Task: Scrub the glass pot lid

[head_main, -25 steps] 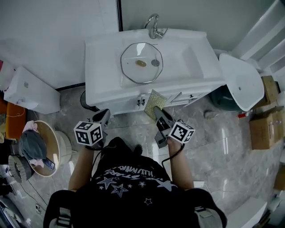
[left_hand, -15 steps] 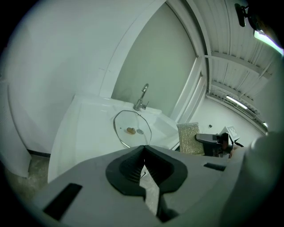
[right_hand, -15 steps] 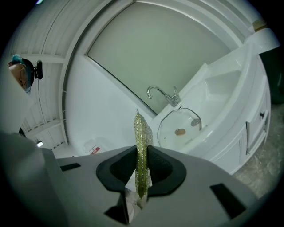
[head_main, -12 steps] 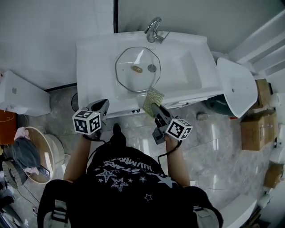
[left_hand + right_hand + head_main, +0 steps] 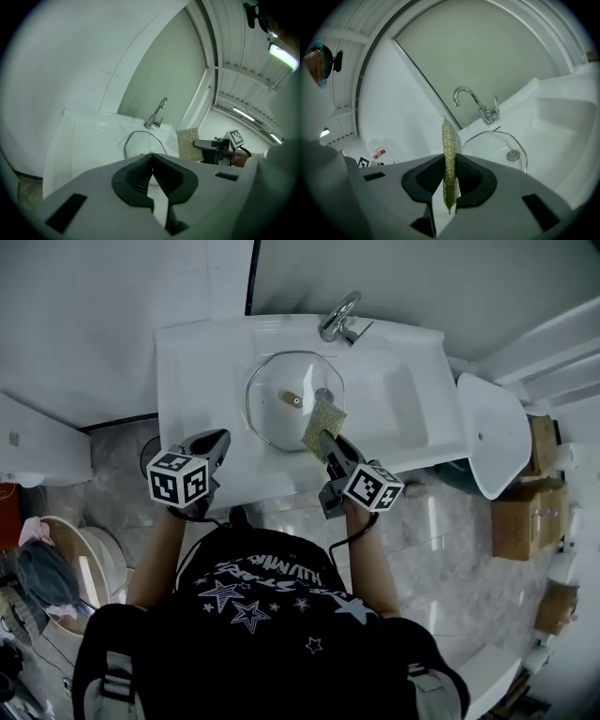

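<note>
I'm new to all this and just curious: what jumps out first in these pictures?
A glittery yellow-green scrub pad, clamped in the right gripper, stands out against the white sink. It sits over the right edge of the glass pot lid, which lies in the basin. The left gripper, with its black-and-white marker cube, hangs shut and empty at the sink's front left.

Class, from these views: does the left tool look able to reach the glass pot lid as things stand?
Probably yes. The left tool hangs over the sink rim with nothing between it and the glass pot lid; the scrub pad in the right tool sits only at its right edge.
</note>
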The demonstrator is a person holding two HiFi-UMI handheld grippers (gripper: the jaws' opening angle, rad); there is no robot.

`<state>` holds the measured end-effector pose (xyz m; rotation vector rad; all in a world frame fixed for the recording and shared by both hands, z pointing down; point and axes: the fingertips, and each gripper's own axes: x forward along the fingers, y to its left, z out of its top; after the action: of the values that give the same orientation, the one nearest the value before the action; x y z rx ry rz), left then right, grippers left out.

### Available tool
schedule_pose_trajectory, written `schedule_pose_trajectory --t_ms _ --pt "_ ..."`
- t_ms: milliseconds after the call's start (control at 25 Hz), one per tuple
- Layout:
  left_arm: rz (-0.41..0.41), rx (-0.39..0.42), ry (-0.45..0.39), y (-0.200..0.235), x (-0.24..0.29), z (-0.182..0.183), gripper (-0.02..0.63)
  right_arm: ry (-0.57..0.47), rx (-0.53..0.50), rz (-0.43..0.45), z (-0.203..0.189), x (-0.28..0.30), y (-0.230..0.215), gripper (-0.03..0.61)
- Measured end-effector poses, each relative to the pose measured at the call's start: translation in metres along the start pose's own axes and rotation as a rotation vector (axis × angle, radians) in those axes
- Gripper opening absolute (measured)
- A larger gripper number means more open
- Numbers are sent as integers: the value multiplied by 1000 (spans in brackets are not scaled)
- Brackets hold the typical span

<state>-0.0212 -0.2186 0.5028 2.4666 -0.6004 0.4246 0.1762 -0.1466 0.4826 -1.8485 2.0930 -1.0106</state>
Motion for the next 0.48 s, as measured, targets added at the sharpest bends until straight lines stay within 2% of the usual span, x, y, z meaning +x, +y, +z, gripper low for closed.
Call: schedule_pose_trajectory --t_ms 320,480 --pt "46 -16 -19 25 11 20 9 153 -291 -63 15 56 -27 66" --pt "118 -36 -35 33 9 30 9 240 -513 -63 28 96 -39 65"
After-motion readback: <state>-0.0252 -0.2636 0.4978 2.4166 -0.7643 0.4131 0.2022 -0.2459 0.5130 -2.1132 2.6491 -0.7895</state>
